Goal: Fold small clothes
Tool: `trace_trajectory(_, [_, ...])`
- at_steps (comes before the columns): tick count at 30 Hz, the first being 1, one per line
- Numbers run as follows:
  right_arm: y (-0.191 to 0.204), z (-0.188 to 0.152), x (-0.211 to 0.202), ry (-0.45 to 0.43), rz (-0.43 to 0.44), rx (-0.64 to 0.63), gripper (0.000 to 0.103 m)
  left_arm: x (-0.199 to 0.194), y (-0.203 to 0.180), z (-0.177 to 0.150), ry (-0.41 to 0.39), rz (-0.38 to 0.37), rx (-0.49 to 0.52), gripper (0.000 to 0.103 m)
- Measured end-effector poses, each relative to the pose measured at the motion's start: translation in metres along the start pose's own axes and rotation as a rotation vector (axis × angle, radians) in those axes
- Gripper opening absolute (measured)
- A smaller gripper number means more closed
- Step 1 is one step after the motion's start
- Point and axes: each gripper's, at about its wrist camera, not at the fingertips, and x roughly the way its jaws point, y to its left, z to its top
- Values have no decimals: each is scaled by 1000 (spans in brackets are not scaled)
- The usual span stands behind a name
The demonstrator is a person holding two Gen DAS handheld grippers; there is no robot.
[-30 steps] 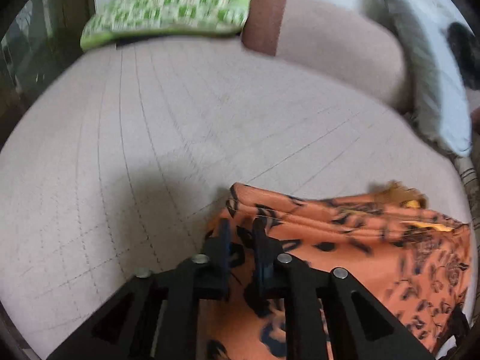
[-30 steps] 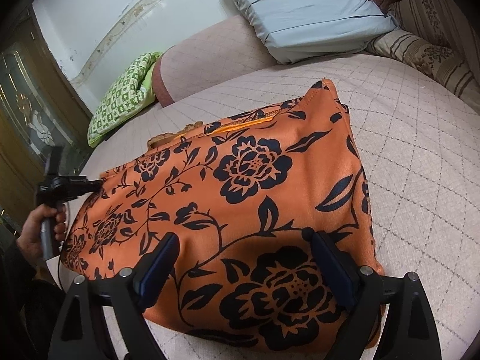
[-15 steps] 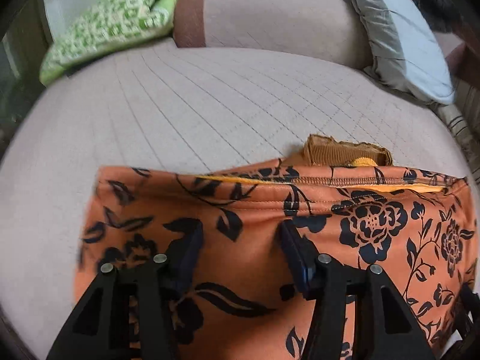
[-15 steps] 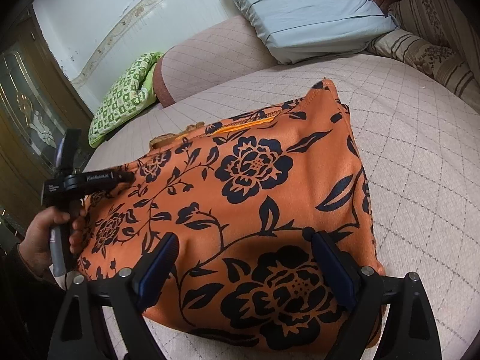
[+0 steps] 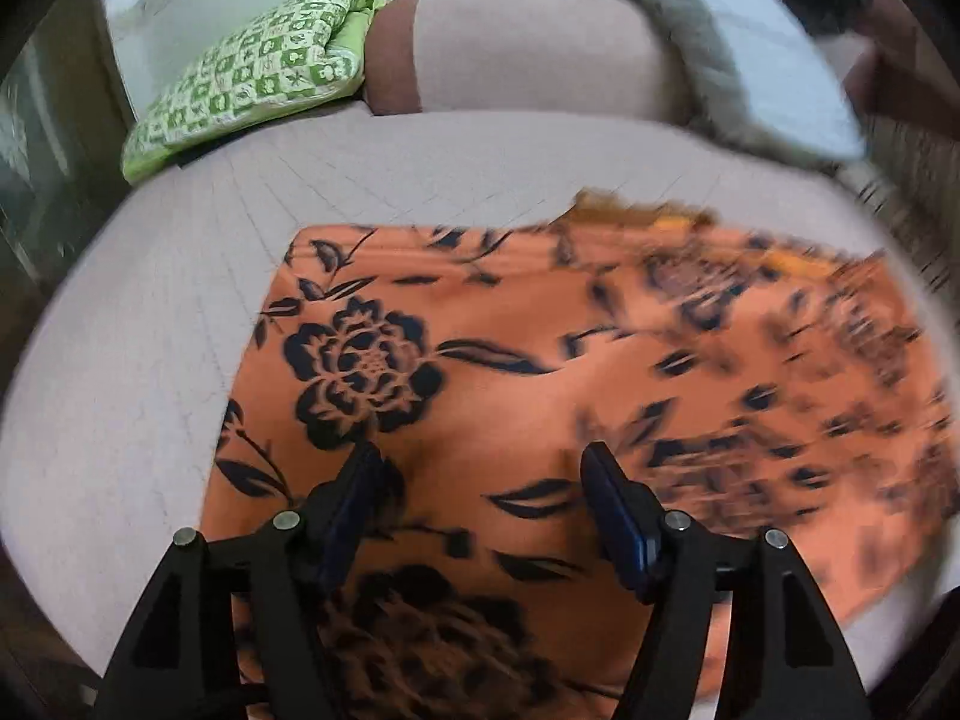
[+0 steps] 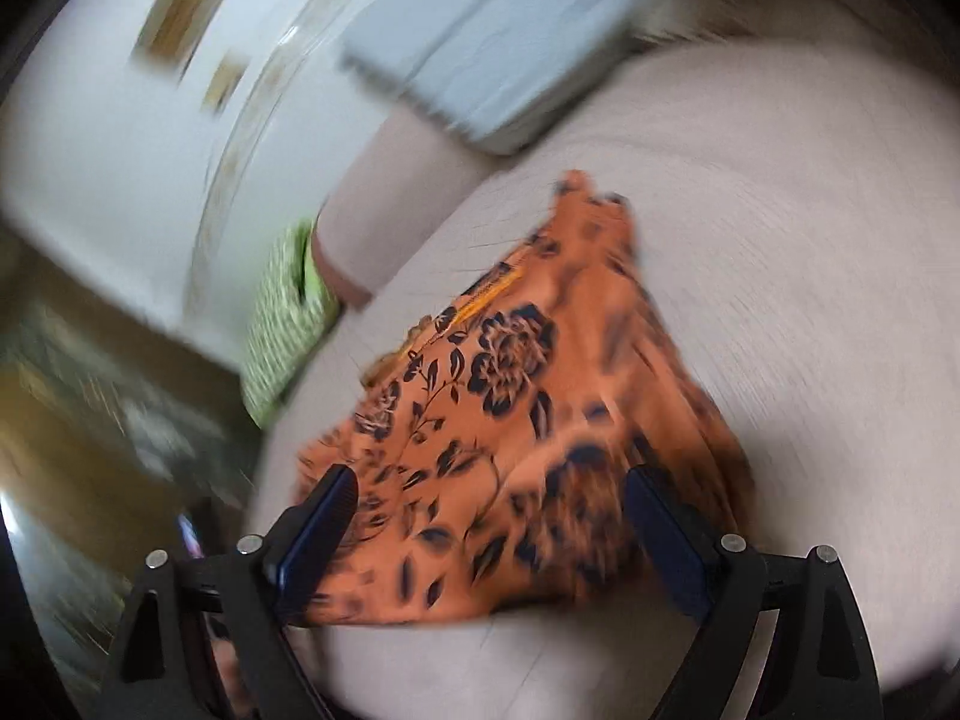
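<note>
An orange garment (image 5: 540,396) printed with black flowers lies flat on a pale quilted bed (image 5: 150,360), folded into a rough rectangle. In the left wrist view it fills the middle and the 3 o'clock side of the picture, with its stitched hem running along the far edge toward 12 o'clock and a bit of mustard-coloured ribbed fabric (image 5: 606,204) peeking out just beyond that edge. The left gripper (image 5: 483,480) hangs over the near part of the cloth at 6 o'clock; its jaws have just been opening and now stand released, apart, with the cloth lying flat below them rather than pinched. In the right wrist view, which is heavily blurred and tilted, the same garment (image 6: 516,420) lies at the centre, stretching from 7 o'clock up to a corner at about 12 o'clock. The right gripper (image 6: 489,516) sits over its near edge with the jaws spread wide and released, nothing clamped between the two fingers. At 10 o'clock in the left view a green-and-white checked cushion (image 5: 252,72) rests on the bed against a pinkish bolster (image 5: 528,54), and a grey pillow (image 5: 768,60) lies toward 1 o'clock.
</note>
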Motion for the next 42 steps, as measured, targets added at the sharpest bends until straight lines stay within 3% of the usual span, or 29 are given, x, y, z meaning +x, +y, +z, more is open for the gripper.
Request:
trace_trajectory(3, [-17,-21,-6,46,-48,88,92,-27,-11,-4,-90,-71,-16,74])
trace_trajectory(5, [-21,-24,-8,24,-54,122,92,-28,-21,-13,-108,-95,-1,77])
trace_trajectory(8, [-27,-15,0,-2,-39,181,92,-2,-27,-20,-30,-148,13,77])
trace_trajectory(10, [-36,-7,13,10,-41,225,93,16,-22,-25,20,-160,-41,77])
trace_trajectory(12, [-39,0,14,-27,-36,297,93,8,-24,-24,-9,-156,-53,77])
trace_trajectory(17, [-27,11,15,-45,-59,266,87,-19,-32,-19,-128,-196,-26,78])
trace_trajectory(19, [-22,13,25,-31,-97,195,86,-2,-41,-20,-60,-231,-6,81])
trace_trajectory(21, [-20,10,32,-39,-116,176,87,21,-54,-27,3,-149,65,83])
trace_trajectory(23, [-17,12,29,-48,-108,193,88,9,-69,-27,-40,-91,124,78])
trace_trajectory(26, [-9,16,30,-39,-76,173,76,-25,-72,-23,-166,-203,135,78])
trace_trajectory(28, [-13,16,34,-39,-96,166,76,-33,-72,-21,-234,-174,139,84])
trace_trajectory(29, [-22,13,39,-36,-106,190,76,-23,-74,-21,-198,-149,141,85])
trace_trajectory(30, [-25,12,38,-50,-100,201,76,8,-77,-22,-48,-114,151,84])
trace_trajectory(31, [-21,12,38,-60,-111,191,76,26,-74,-25,27,-107,147,84])
trace_trajectory(32, [-16,14,40,-43,-131,167,77,26,-74,-27,-35,-105,143,85])
trace_trajectory(33, [-9,16,44,-20,-162,123,69,21,-84,-26,-44,-69,187,79])
trace_trajectory(34, [-1,19,50,18,-185,82,17,18,-86,-25,-47,-76,198,73])
trace_trajectory(35, [9,21,55,49,-199,47,8,12,-87,-23,-55,-99,196,63])
trace_trajectory(36, [17,22,56,51,-203,15,8,7,-81,-21,-62,-124,163,51])
trace_trajectory(38, [54,22,54,36,-219,-95,8,-7,-59,-14,-72,-188,54,48])
trace_trajectory(39, [75,21,52,22,-222,-152,8,-21,-35,-8,-122,-210,-43,48])
trace_trajectory(42, [146,9,54,-5,-195,-332,8,-50,31,-2,-244,-120,-243,51])
